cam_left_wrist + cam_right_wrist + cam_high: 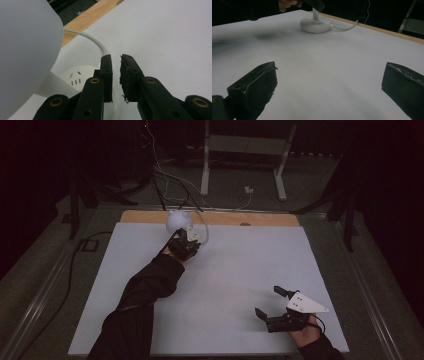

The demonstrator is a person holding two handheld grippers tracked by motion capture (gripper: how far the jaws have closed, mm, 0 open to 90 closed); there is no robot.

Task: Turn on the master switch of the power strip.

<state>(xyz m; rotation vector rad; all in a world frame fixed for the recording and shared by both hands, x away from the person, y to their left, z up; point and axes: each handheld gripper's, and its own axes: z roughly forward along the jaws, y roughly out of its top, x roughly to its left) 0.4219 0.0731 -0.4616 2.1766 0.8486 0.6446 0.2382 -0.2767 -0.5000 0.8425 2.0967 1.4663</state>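
Note:
A white desk lamp stands at the back of the white table top (240, 270), with a globe shade (178, 220) over a round base (315, 24). In the right gripper view a thin stem (315, 15) rises from that base into my left gripper (184, 241). The left gripper view looks down on the base (75, 77), with the shade (25, 50) close at the left. There my left gripper (116, 58) is nearly closed, its jaws a narrow slit apart, and seems shut on the stem. My right gripper (267, 300) rests open at the front right, with nothing between its jaws (329, 82).
The lamp's white cable (204, 227) curves from the base toward the wooden back edge (225, 217). Beyond the table are dark floor, loose cables (165, 175) and a white metal stand (240, 150). The person's dark sleeve (145, 290) crosses the left half of the table.

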